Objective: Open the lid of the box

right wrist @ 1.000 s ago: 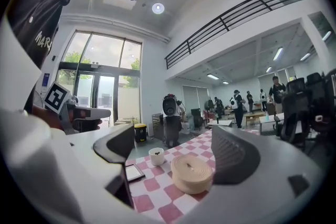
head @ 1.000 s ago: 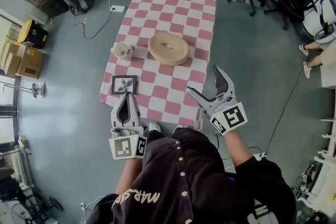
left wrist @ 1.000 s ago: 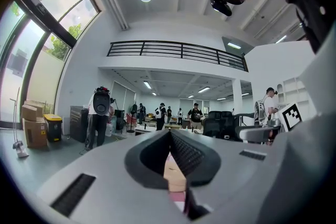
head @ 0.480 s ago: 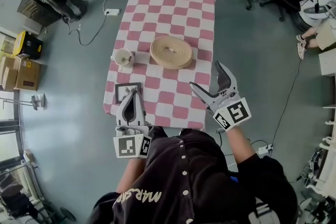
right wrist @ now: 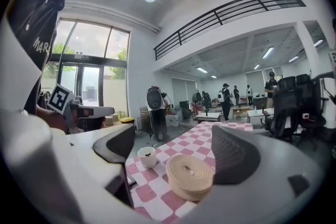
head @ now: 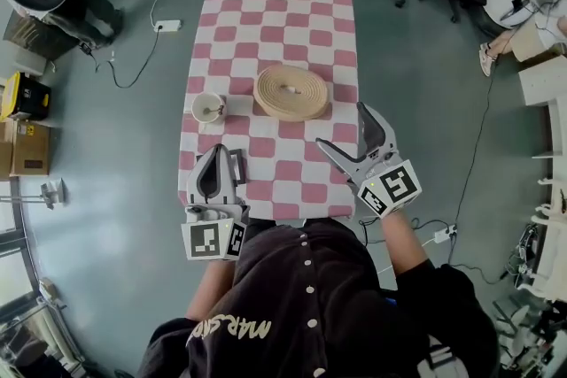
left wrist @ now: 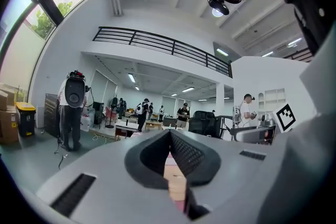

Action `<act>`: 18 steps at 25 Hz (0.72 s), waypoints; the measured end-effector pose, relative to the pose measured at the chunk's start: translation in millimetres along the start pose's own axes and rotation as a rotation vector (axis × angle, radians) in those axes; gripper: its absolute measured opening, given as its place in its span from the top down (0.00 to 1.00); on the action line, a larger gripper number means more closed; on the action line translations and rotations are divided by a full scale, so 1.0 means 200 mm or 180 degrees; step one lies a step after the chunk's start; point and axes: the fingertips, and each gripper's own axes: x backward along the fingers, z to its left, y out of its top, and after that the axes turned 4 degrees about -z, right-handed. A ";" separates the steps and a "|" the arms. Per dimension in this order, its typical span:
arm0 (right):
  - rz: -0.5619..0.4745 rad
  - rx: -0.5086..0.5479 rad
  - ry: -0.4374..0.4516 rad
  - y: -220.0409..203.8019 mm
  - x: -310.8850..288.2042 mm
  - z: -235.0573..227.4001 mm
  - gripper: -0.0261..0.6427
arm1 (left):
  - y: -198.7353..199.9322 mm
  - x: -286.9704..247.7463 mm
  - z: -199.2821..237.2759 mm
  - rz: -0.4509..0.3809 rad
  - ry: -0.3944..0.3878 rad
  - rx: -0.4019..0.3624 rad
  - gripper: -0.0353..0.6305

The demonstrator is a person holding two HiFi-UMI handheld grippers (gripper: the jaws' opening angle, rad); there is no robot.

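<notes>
Roughly at the middle of the counter [head: 283, 31], the round woven box [head: 291, 92] sits on the checked cloth with its lid on, and a white cup [head: 208, 108] stands just beside it on the left. The right claw [head: 344, 128] hovers near the box's near side, its jaws wide apart and nothing between them. The left claw [head: 216, 153], its jaws pressed together and empty, hangs over the counter's near left corner.

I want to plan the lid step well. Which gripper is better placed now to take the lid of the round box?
Right. The right gripper has its jaws apart and looks straight at the round box; the left gripper is shut, at the near corner of the table.
</notes>
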 end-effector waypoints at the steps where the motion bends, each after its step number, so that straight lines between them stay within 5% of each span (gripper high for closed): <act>1: 0.0036 -0.0014 0.0024 -0.01 -0.03 0.01 0.29 | 0.00 -0.01 0.02 -0.0003 -0.0006 0.0009 0.94; 10: 0.0590 0.0249 0.0345 -0.25 -0.23 0.03 0.29 | -0.04 0.00 0.17 0.0062 0.0055 0.0098 0.94; 18: 0.1417 0.0782 0.0864 -0.60 -0.42 0.05 0.28 | -0.09 -0.01 0.28 0.0166 0.0109 0.0156 0.94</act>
